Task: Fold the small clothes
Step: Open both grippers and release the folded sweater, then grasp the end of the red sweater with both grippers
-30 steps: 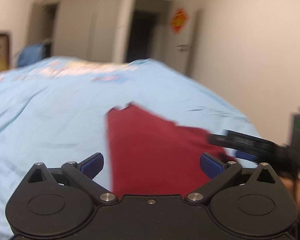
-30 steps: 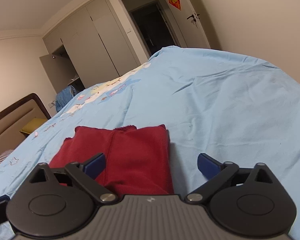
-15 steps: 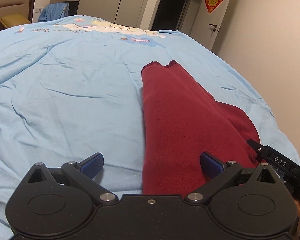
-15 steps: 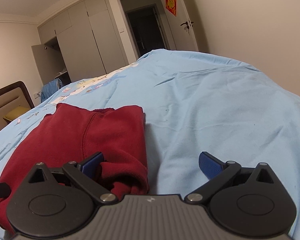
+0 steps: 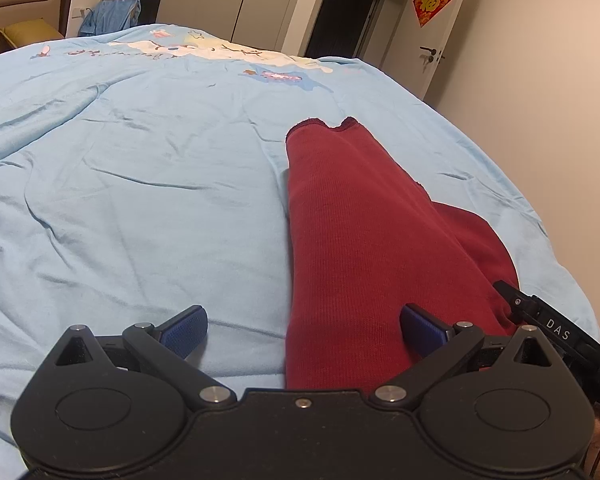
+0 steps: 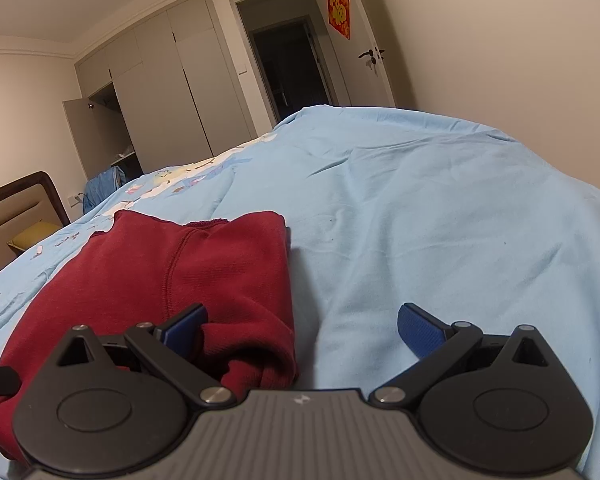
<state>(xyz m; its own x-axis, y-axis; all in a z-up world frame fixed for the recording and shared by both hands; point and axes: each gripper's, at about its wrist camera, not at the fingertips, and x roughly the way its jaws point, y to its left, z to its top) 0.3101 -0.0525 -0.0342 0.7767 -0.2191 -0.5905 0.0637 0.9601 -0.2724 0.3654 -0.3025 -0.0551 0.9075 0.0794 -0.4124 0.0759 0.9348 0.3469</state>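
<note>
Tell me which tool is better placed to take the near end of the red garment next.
Probably the left tool: open, with the red garment running up between its fingers. The right tool, also open, has only the garment's edge by one finger.

The red garment [image 5: 364, 240] is showing a fine ribbed knit, matt and soft, with a stitched seam. The light blue bed sheet [image 5: 140, 200] is looking like thin woven cloth, matt and creased. The left tongs [image 5: 303, 326] and right tongs [image 6: 302, 326] are showing matt black plastic bodies, shiny metal pivot pins and textured blue pads [image 5: 422, 328]. The headboard [image 6: 16, 208] is showing a glossy dark wooden frame.
</note>
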